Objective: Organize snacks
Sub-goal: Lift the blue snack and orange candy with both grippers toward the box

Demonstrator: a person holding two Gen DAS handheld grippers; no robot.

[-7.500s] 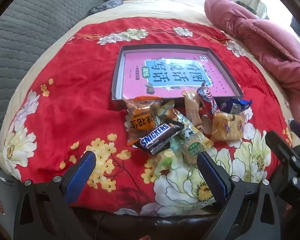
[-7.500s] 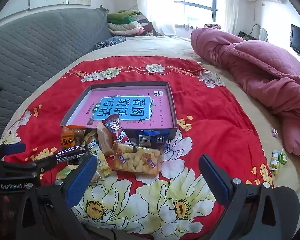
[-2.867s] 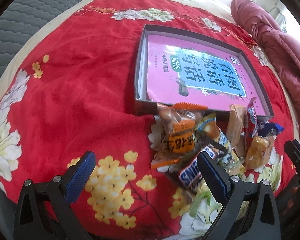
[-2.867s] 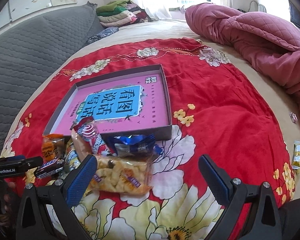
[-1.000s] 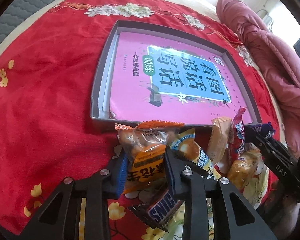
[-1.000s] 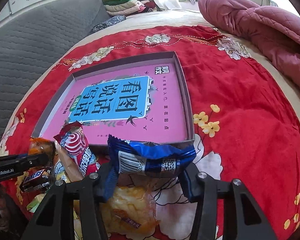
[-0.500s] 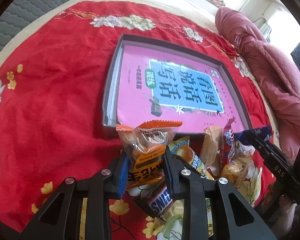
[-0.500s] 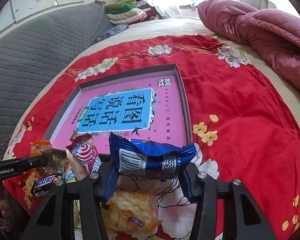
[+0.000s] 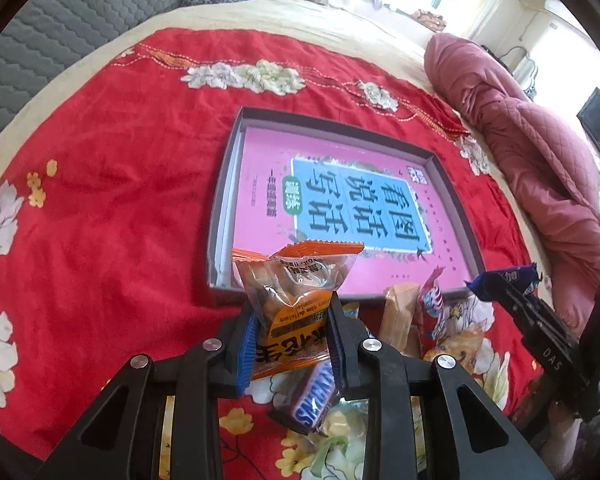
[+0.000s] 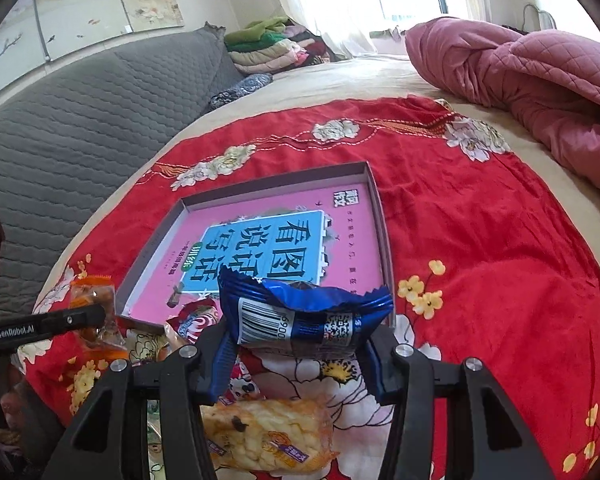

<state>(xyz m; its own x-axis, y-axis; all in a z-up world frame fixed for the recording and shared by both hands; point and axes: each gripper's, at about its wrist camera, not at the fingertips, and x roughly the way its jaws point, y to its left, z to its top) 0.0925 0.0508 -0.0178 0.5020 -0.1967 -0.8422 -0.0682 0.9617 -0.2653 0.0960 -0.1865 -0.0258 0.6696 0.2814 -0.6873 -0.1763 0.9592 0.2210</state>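
My left gripper is shut on an orange snack packet and holds it raised in front of the shallow grey box, which has a pink book inside. My right gripper is shut on a blue snack packet and holds it above the box's near right corner. On the red cloth below lie a Snickers bar, a yellow cracker pack, a red-and-white candy pack and a tan wrapped bar.
A red floral cloth covers the bed. A bunched pink quilt lies at the right. A grey quilted headboard and folded clothes are at the back left.
Both grippers closed on their packets earlier and have since lifted them higher and a little toward the box. The rest of the pile stays on the cloth.
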